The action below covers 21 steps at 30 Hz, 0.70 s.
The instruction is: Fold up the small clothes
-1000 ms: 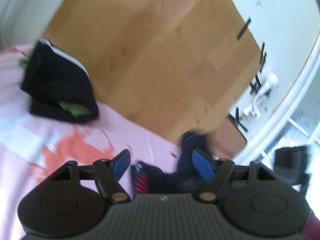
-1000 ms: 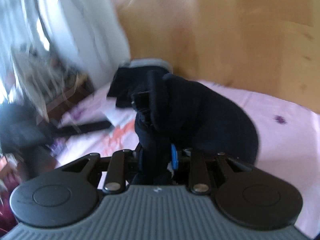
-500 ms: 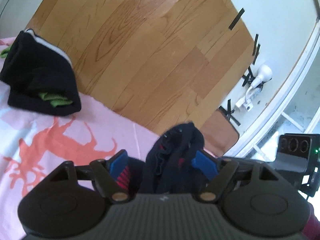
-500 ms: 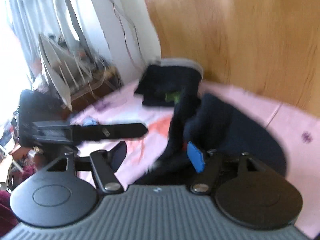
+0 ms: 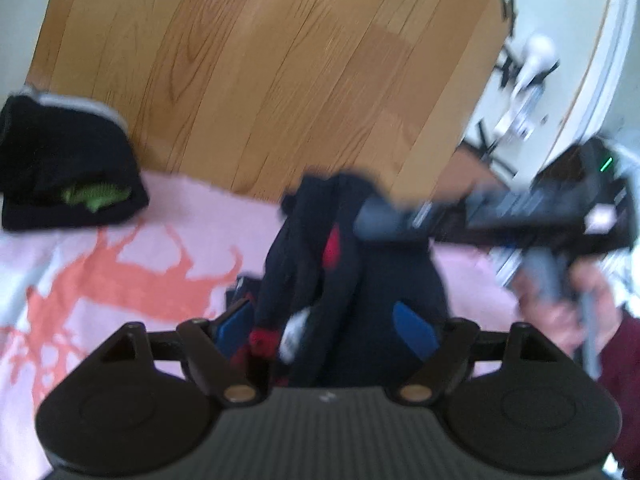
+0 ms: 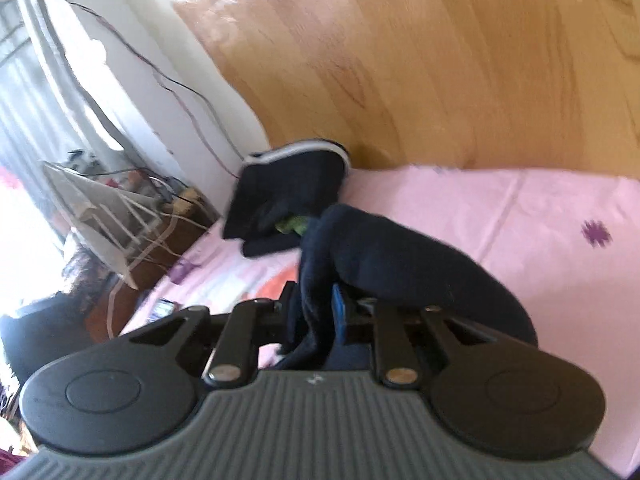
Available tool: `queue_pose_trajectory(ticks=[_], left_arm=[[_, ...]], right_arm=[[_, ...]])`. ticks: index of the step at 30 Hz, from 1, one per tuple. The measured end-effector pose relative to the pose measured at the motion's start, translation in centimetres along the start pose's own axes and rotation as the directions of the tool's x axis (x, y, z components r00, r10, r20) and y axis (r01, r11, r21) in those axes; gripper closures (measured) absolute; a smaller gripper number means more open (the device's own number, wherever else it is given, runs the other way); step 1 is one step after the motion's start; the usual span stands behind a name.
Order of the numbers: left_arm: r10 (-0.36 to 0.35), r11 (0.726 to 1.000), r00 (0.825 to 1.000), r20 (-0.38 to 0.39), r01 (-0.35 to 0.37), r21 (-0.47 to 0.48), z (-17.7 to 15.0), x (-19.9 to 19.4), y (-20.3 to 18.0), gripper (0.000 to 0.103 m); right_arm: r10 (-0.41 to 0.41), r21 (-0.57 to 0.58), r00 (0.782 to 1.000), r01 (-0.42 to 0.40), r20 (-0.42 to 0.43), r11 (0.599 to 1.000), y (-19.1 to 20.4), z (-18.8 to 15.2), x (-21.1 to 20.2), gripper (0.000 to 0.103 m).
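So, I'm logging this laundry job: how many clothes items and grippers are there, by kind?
Loose dark garment: 1
Folded dark pile: 1
Grippers: 2, left gripper and right gripper, the right's jaws closing with the garment between them
Total: 4

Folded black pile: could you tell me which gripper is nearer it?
Left gripper, probably: the pile lies ahead-left of it; right gripper, jaws closing on the navy garment, sits farther right.

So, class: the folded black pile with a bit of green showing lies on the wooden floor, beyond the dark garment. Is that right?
Not quite. The right wrist view shows the folded black pile lying on the pink sheet, not the floor, beyond the dark garment.
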<state>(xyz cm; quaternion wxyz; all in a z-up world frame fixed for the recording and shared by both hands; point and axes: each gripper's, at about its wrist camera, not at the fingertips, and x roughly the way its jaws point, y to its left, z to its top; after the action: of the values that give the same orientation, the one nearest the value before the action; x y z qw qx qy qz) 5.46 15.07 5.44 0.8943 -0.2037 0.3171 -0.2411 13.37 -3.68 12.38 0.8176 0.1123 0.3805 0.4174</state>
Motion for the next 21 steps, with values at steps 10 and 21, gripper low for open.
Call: queue_pose_trajectory(ticks=[10, 21], left_arm=[[-0.067, 0.99, 0.994, -0.088, 0.055, -0.13, -2.5, -1.8, 2.3, 0.09], [0.014, 0.996, 0.998, -0.062, -0.019, -0.083, -2.2, -2.9, 1.3, 0.083]], right_arm=[[0.052, -0.008, 0.993, -0.052, 0.107, 0.999, -2.3, 1.7, -1.5, 0.079], [-0.247, -0.161, 0.969, 0.241, -0.02, 0.957, -2.9, -0.2, 7.5, 0.084]])
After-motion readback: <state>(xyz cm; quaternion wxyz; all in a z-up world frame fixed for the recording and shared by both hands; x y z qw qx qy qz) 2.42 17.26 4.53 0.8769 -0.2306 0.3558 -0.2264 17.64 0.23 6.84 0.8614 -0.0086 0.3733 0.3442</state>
